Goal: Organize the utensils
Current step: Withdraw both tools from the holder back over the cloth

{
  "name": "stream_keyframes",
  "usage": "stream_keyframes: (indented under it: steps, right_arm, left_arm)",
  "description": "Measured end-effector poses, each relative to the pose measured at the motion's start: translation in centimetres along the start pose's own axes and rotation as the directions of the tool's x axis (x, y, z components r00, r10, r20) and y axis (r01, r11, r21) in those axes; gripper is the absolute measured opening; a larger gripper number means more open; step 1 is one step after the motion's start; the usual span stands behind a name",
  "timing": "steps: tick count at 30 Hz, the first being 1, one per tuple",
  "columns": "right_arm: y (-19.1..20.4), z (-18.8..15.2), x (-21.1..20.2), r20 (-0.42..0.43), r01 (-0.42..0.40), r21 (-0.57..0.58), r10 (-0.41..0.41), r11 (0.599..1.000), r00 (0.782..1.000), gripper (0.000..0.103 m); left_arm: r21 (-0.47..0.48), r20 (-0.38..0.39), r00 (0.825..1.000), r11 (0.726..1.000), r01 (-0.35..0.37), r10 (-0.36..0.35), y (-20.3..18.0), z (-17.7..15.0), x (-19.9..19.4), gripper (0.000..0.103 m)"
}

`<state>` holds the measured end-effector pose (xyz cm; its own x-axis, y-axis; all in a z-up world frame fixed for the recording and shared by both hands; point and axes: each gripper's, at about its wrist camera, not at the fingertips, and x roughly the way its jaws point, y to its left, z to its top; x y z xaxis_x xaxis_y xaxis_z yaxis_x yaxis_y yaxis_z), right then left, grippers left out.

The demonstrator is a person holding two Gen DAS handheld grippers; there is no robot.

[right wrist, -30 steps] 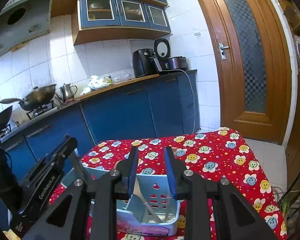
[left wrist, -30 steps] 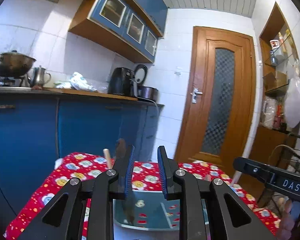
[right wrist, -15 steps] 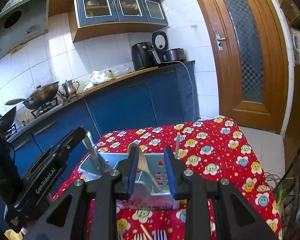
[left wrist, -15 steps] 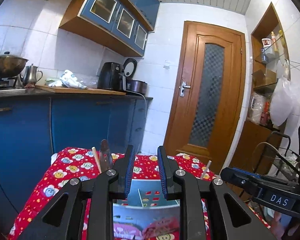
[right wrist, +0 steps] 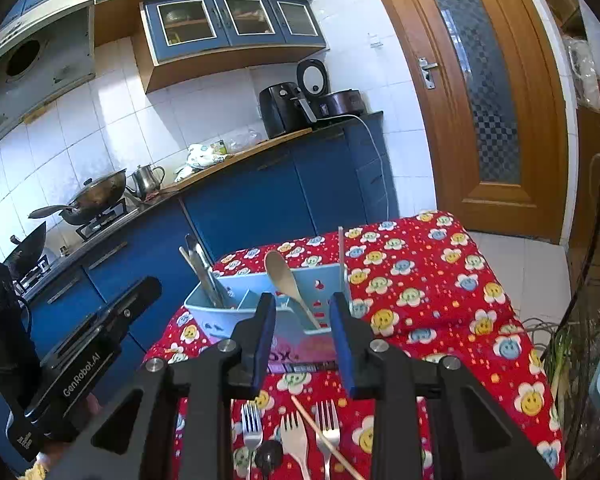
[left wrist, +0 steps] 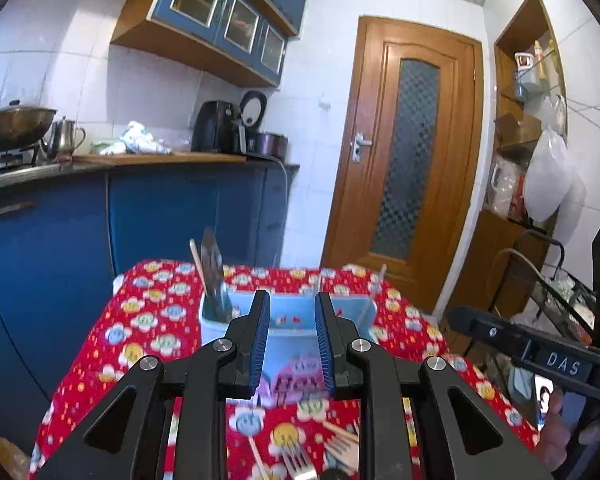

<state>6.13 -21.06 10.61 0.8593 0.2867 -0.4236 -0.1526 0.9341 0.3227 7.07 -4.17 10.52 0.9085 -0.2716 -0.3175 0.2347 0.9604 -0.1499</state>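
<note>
one wooden spoon (right wrist: 286, 280) leans inside the blue caddy (right wrist: 260, 308).

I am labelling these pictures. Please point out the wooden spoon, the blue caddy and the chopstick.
wooden spoon (right wrist: 281, 271), right wrist view, its bowl.
blue caddy (right wrist: 204, 312), right wrist view, front wall.
chopstick (right wrist: 324, 438), right wrist view, mid-shaft.

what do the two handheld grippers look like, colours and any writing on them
Both are black frames with triangular cut-outs and silver bolts. The left gripper and the right gripper each carry two flat fingers faced with ribbed blue pads. Seen from the opposite camera, the left body reads "GenRobot.AI" in white, and the right one "DAS". No cables or sleeves show.
</note>
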Motion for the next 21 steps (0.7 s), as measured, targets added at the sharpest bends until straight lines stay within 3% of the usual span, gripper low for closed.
stream_keyframes:
  steps: [11, 21]
  right_arm:
    - [-1.2, -3.1, -2.1, -0.044, -0.004, 0.025, 0.005, 1.0, 0.999, 0.034]
    - [-2.8, -6.2, -1.7, -0.107, 0.012, 0.059, -0.006, 0.998, 0.994, 0.035]
  left_arm:
    - [0.009, -0.188, 0.982, 1.0, -0.016, 0.017, 0.5, -3.3, -0.6, 0.023]
    - [0.037, -0.358, 0.932, 0.999, -0.039, 0.05, 0.8, -6.4, 1.0, 0.023]
